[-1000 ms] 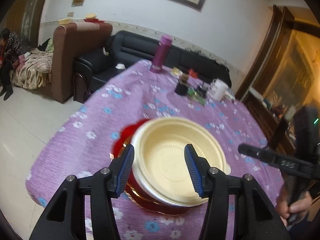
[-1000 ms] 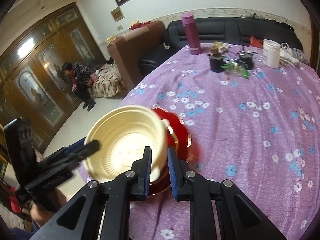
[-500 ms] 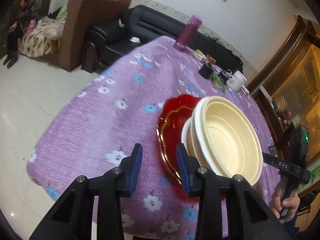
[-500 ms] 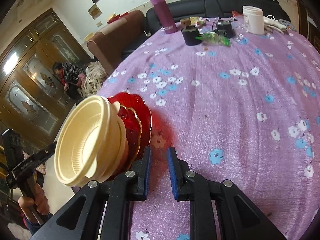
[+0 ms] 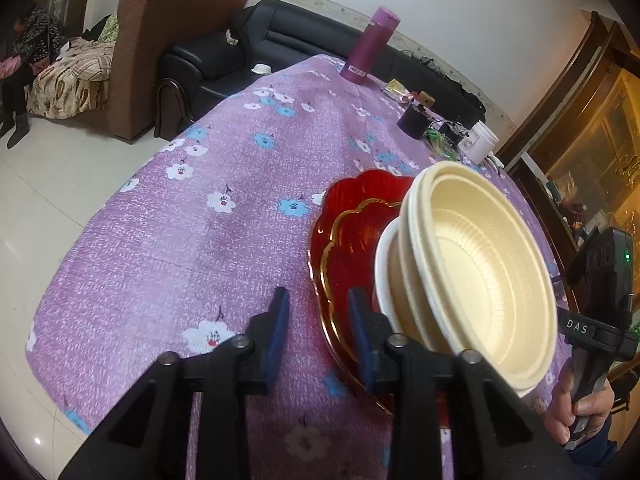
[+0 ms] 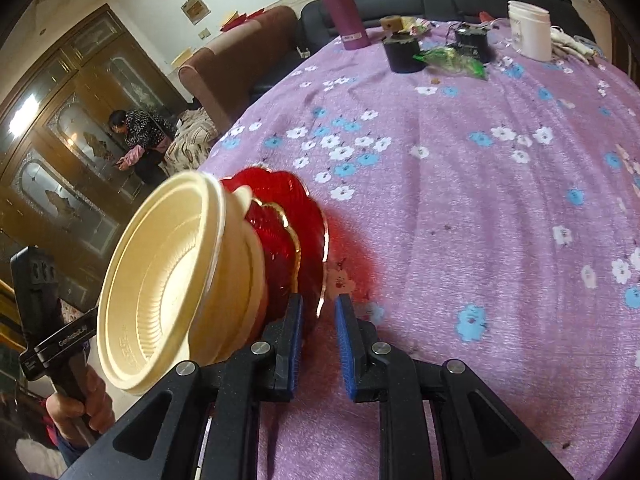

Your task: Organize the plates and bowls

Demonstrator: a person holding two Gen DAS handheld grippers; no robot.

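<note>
A stack of red scalloped plates with gold rims carries nested cream bowls over a smaller white bowl. It sits low over the purple flowered tablecloth, near the table's front edge. My right gripper is shut on the plates' rim. My left gripper is closing around the opposite rim. The rim is between its blue pads, and cloth still shows beside the left pad. A hand holds the right gripper's handle.
At the table's far side stand a purple bottle, a black cup, a green wrapper and a white jar. Beyond it are a black sofa, a brown armchair and a seated person.
My left gripper's jaws narrowed from wide around the bowls to a small gap at the plate rim. Both grippers sank toward the table and the stack shifted sideways in both views.
</note>
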